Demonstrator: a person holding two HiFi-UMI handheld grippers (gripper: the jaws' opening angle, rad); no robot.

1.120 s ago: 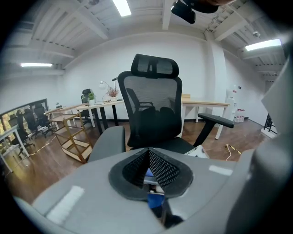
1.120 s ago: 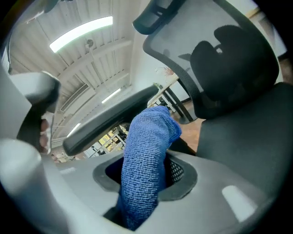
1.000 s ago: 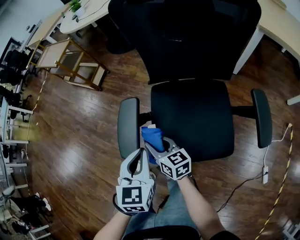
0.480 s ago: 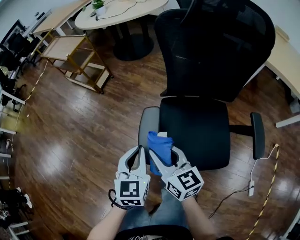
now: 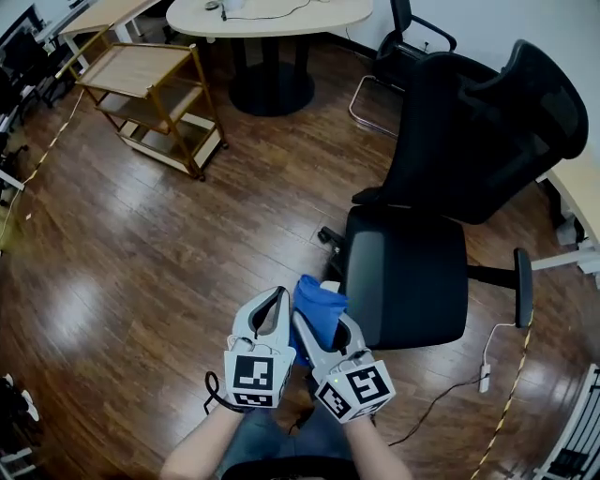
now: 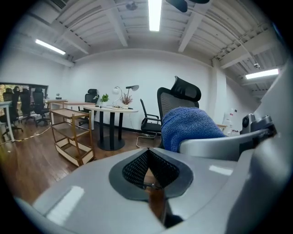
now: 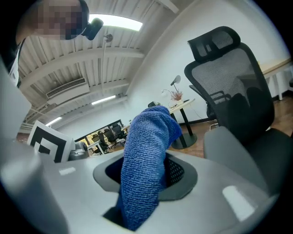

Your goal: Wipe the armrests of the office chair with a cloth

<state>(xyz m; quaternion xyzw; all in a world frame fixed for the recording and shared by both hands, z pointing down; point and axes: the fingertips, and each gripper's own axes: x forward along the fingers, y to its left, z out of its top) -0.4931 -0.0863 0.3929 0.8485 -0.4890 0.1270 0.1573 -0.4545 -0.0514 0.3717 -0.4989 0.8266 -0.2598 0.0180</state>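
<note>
A black office chair with a mesh back stands right of centre in the head view; its right armrest shows, and the left one is hidden behind the blue cloth. My right gripper is shut on that cloth, which hangs out over its jaws at the seat's left edge. A grey pad lies just right of it in the right gripper view. My left gripper sits close beside it on the left, shut with nothing between its jaws. The cloth rises to its right.
A wooden trolley and a round white table stand at the back, with a second chair behind. A cable and power strip and striped tape lie on the wood floor at right. A desk edge is far right.
The chair has shifted right and turned in the head view. The grey left armrest seen before is now hidden behind the cloth. Both grippers stay side by side, cloth still held.
</note>
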